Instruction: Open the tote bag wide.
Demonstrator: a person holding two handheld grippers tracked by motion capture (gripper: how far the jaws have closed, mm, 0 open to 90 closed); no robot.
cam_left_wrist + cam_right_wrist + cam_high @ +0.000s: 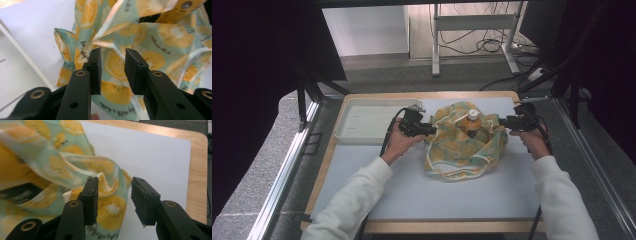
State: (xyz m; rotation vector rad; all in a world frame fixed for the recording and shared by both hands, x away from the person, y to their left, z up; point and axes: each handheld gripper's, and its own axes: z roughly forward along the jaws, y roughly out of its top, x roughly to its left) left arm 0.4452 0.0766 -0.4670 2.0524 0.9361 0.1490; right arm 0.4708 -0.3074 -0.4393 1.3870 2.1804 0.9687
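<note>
Cloth bag (462,145) with a lemon-slice print sits at the middle of the table (422,195), slumped open, its handles trailing toward the near edge. A bottle (471,124) with a white cap and orange label stands upright inside it, neck above the rim.

Left claw (432,130) is at the bag's left rim. In the left gripper view its jaws stand apart, and the fabric (117,62) lies behind the gap, not pinched by either pad. So: open, holding nothing.

Right claw (502,121) is at the bag's right rim. In the right gripper view a fold of cloth (110,187) lies in the gap close to the left pad, but the pads do not press on it. Also open.

Judgement: the two claws flank the mouth on opposite sides, a placement suited to spreading the rim so the bottle stays upright and reachable. The cloth sags without support and may fold in over the cap.

White tray (367,120) lies at the far left of the table, just beside the left hand (398,142).
</note>
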